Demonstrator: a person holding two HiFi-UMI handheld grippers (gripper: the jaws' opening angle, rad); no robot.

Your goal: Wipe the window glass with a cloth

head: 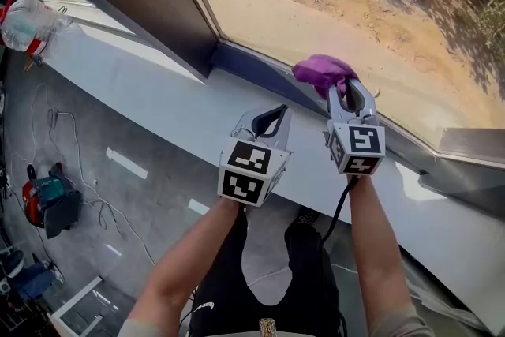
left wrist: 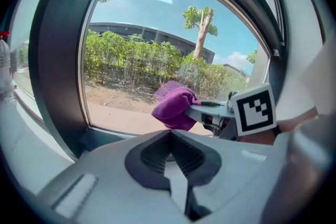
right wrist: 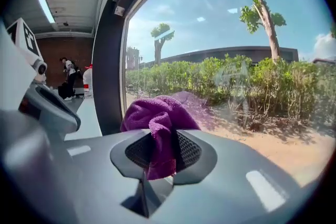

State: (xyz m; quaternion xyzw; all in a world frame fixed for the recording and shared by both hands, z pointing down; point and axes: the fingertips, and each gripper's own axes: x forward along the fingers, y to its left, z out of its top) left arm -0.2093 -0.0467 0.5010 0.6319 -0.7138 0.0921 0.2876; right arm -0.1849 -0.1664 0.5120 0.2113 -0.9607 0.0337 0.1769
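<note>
The purple cloth [head: 322, 72] is clamped in the right claw [head: 345, 93], right of centre in the head view, its bunched end pointed at the window glass [head: 355, 4]; the left claw [head: 271, 118] is pressed together, empty

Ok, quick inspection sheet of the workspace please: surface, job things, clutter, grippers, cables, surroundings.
Surface: white sill below the window glass.
Job's things: purple cloth, bunched, close to the lower glass; contact unclear.
Clutter: plastic bottle on the sill, far left.
Grippers: right gripper shut on the purple cloth; left gripper shut, empty, above the sill.
Cables: black cable hanging from the right gripper; loose cables on the floor.
Surroundings: bags on the floor; hedge outside.
</note>
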